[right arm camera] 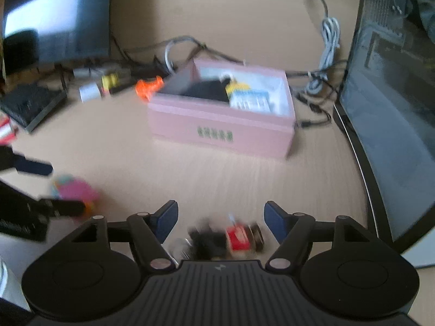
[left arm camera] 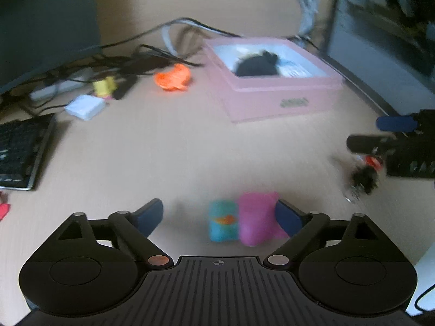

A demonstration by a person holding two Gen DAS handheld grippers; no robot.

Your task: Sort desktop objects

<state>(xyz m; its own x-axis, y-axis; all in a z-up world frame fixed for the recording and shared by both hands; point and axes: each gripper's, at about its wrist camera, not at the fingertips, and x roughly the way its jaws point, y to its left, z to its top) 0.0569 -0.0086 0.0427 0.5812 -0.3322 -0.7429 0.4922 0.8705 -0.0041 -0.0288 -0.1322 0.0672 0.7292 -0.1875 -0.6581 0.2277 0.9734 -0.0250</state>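
Left gripper spread wide around a teal-and-pink toy on the worktop, pads clear of it; pink box behind carries a green label too blurred to read; right gripper spread over a red-labelled dark item, writing illegible

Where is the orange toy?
In the left wrist view, the orange toy lies on the desk, left of the pink box, by the cables.
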